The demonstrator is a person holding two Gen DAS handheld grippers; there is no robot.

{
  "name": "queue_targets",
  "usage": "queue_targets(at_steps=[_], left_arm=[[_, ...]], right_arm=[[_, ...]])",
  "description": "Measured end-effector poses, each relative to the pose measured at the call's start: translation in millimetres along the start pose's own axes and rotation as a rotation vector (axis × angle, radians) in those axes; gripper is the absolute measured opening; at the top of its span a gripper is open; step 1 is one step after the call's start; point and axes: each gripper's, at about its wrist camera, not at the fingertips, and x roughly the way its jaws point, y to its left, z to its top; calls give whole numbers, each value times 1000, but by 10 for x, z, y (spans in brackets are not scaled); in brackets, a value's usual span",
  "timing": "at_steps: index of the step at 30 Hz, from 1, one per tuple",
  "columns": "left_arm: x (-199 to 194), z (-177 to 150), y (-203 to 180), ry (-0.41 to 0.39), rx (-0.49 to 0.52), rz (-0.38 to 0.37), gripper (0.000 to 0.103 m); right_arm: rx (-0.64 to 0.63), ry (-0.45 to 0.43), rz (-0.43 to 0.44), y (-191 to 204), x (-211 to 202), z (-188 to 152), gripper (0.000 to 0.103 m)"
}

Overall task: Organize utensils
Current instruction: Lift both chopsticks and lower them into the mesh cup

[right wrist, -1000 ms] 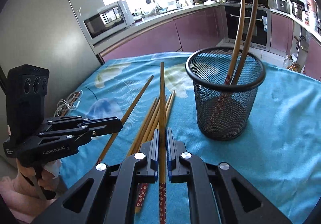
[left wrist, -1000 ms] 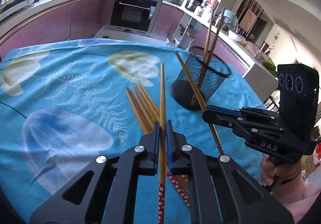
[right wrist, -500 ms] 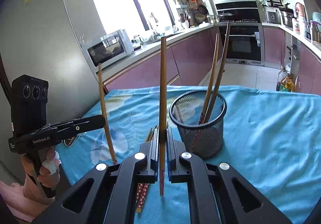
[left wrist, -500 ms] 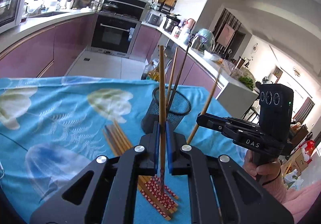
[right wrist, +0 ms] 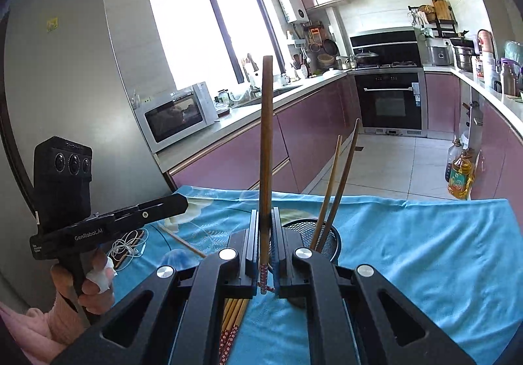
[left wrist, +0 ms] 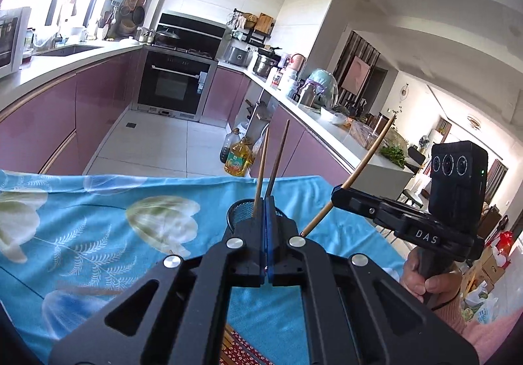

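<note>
My right gripper point(right wrist: 265, 218) is shut on a wooden chopstick point(right wrist: 265, 149) held upright, just left of the black mesh cup point(right wrist: 327, 239). The same chopstick point(left wrist: 366, 159) and gripper point(left wrist: 343, 195) show at the right of the left wrist view. Two chopsticks point(right wrist: 336, 188) stand in the cup. My left gripper point(left wrist: 265, 205) has its jaws pressed together in front of the cup point(left wrist: 238, 211); no chopstick shows between them. A chopstick point(right wrist: 183, 242) lies on the blue cloth under the left gripper point(right wrist: 176, 203). Several chopsticks point(right wrist: 233, 316) lie in a bundle on the cloth.
The table is covered with a blue flowered cloth point(left wrist: 98, 227). A white cable point(right wrist: 129, 245) lies near its left edge. A kitchen with purple cabinets and an oven point(left wrist: 176, 87) lies beyond the table.
Both grippers have lifted and tilted up. The chopstick seen in my left gripper's jaws earlier no longer shows there. My right gripper still holds its chopstick upright beside the cup.
</note>
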Motion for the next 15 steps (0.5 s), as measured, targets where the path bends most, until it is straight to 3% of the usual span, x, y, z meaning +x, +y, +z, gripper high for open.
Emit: queue_targets(at_steps=[9, 15], left_arm=[[251, -455, 465, 158, -88, 106, 2], [342, -719, 647, 195, -123, 119, 4]], right_arm=[[32, 21, 3, -100, 46, -84, 6], [21, -15, -5, -76, -48, 35, 6]])
